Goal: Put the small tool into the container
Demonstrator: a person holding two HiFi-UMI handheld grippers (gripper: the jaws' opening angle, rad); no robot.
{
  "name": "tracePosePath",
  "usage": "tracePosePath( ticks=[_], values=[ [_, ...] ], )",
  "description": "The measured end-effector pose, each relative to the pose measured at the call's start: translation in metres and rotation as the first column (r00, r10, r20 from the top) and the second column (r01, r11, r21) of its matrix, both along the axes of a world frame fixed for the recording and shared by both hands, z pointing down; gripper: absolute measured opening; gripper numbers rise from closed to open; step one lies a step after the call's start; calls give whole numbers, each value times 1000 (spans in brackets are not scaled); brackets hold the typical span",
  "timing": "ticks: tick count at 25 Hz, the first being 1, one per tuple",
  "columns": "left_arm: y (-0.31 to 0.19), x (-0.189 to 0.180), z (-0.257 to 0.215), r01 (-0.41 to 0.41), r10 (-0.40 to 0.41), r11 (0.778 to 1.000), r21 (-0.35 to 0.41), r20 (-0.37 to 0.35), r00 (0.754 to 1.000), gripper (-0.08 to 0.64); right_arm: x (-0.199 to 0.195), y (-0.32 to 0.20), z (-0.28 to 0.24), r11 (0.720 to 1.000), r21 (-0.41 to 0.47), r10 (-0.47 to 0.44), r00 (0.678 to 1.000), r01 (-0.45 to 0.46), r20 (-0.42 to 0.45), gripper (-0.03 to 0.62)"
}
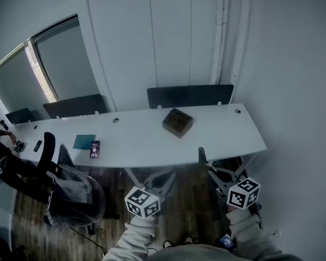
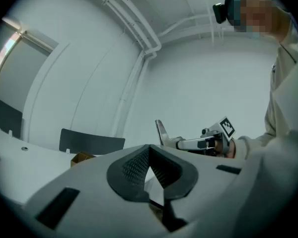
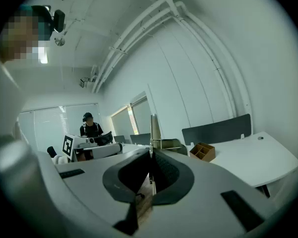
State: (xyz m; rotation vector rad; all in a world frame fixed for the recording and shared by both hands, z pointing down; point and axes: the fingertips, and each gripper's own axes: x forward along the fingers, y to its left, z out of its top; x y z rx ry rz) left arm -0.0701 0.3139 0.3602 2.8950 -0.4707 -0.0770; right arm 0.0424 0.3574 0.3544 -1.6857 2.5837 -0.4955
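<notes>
A brown compartmented container (image 1: 177, 122) stands on the long white table (image 1: 223, 132), right of its middle; it also shows in the right gripper view (image 3: 202, 151) and, partly hidden, in the left gripper view (image 2: 82, 157). A small dark tool with pink on it (image 1: 94, 149) lies near the table's front left, beside a teal flat item (image 1: 84, 141). Both grippers hang in front of the table, below its front edge and apart from everything on it. My left gripper (image 1: 162, 179) (image 2: 149, 150) has its tips together and holds nothing. My right gripper (image 1: 201, 151) (image 3: 150, 152) is shut and empty.
Dark divider panels (image 1: 190, 95) stand along the table's far edge against the white wall. An office chair (image 1: 60, 184) sits at the front left on the wooden floor. A person in dark clothes (image 1: 0, 165) is at the far left, by a small black object (image 1: 37, 145).
</notes>
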Motion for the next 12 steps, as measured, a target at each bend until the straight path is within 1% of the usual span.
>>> tracePosePath(
  ticks=[5, 6, 9, 12],
  values=[
    [4, 3, 1, -10, 10, 1000, -1, 3, 1000, -5, 1, 2, 2, 1000, -5, 4, 1000, -4, 7, 21],
    [5, 3, 1, -10, 10, 1000, -8, -3, 1000, -5, 1, 2, 2, 1000, -5, 2, 1000, -2, 6, 21],
    [7, 0, -5, -11, 9, 999, -35, -49, 999, -5, 1, 2, 3, 1000, -1, -1, 1000, 1, 12, 21],
    [6, -3, -11, 5, -6, 1000, -21, -59, 998, -5, 2, 1, 3, 1000, 2, -5, 999, 5, 45, 21]
  ],
)
